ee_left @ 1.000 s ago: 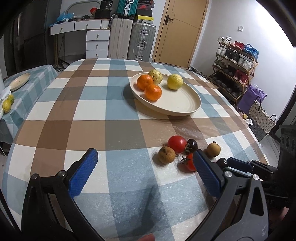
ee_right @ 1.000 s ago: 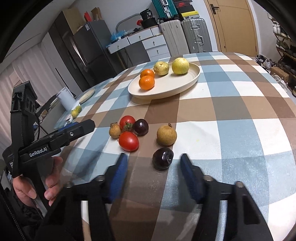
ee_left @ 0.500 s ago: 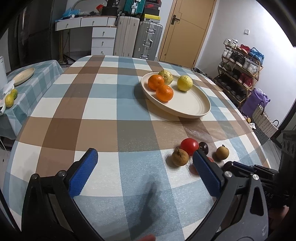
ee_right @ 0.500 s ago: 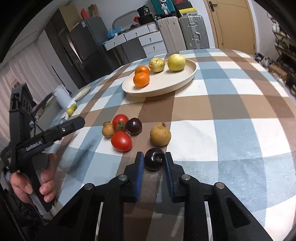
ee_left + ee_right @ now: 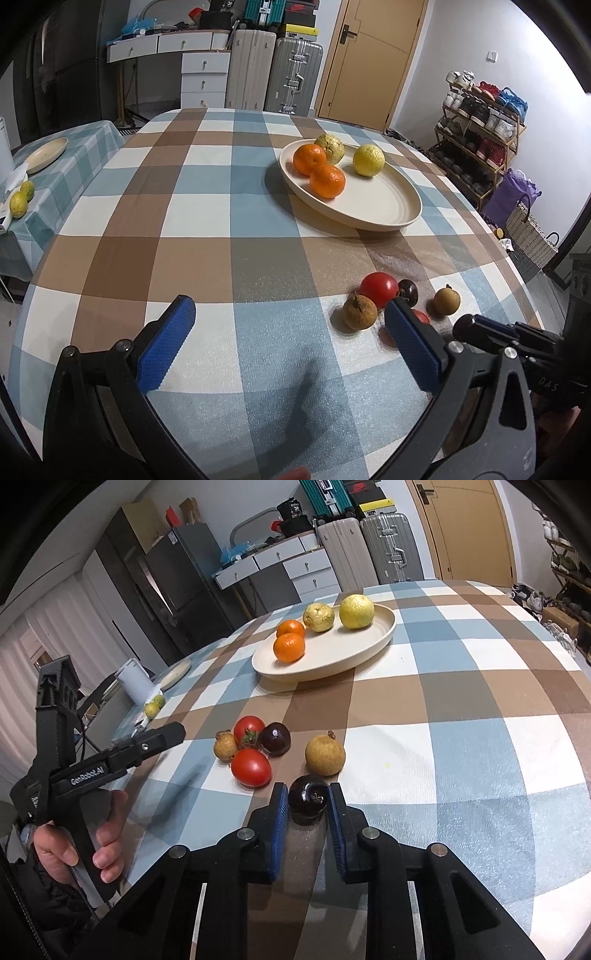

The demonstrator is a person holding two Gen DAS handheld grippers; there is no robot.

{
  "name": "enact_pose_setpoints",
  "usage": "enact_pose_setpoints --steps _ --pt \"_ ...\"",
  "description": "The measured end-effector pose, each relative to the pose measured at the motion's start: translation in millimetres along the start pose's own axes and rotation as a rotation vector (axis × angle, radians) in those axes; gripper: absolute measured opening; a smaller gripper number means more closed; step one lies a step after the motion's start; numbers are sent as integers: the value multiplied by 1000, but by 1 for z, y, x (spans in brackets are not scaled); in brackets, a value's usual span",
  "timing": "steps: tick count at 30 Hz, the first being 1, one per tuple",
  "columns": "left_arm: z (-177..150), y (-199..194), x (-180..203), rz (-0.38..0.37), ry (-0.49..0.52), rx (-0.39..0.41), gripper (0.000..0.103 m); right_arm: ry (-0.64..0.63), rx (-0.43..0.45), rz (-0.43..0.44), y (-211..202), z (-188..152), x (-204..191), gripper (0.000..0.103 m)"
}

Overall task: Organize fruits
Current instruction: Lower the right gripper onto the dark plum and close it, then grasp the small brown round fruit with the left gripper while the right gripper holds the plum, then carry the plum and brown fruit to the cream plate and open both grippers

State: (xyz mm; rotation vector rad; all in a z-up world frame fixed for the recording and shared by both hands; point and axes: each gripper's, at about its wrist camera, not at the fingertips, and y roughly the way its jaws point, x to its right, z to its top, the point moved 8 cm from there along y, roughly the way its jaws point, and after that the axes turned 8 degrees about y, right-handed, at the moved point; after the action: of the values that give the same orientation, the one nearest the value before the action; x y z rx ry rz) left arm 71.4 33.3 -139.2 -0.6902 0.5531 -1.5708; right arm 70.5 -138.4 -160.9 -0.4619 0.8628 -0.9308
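A cream plate [image 5: 384, 210] [image 5: 369, 646] on the checked tablecloth holds two oranges [image 5: 327, 181], a bumpy yellow fruit [image 5: 330, 148] and a lemon [image 5: 368, 160]. Loose on the cloth are two tomatoes [image 5: 251, 767], a dark plum [image 5: 275, 739] and two brown round fruits [image 5: 325, 756]. My right gripper [image 5: 307, 801] is shut on a second dark plum [image 5: 307, 798], at the cloth or just above it. My left gripper [image 5: 288, 328] is open and empty above the cloth, left of the loose fruits; it also shows in the right wrist view [image 5: 162, 738].
A side table at the left carries a small plate [image 5: 46, 155] and two yellow-green fruits [image 5: 18, 203]. Suitcases, drawers and a door stand behind the table. A shoe rack [image 5: 480, 122] and a basket [image 5: 530, 232] are at the right.
My right gripper moved forward and closed on the dark plum. My left gripper stayed open while its view shifted slightly over the table.
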Motion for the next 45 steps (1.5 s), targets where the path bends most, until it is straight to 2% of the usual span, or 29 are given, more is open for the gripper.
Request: enact_pose_setpoints --steps 17,20,22,26,31,36,45 --pt "-4 35 15 -39 64 -100 102 -14 25 51 -10 5 -2 22" --pt "-1 41 16 -62 57 -115 99 -13 30 55 -10 5 0 22" --pt "-2 44 17 -74 68 -126 88 -21 32 65 -10 5 0 22" --pt "0 45 22 -95 84 -124 75 -24 28 73 -9 5 0 22" --pt "1 44 26 -125 98 -110 47 -32 27 80 -8 6 -1 22" --pt "-2 44 28 -158 103 -114 26 -35 23 82 -7 5 -1 22" --pt "0 37 28 -202 103 -94 25 -38 23 80 -7 7 -2 22"
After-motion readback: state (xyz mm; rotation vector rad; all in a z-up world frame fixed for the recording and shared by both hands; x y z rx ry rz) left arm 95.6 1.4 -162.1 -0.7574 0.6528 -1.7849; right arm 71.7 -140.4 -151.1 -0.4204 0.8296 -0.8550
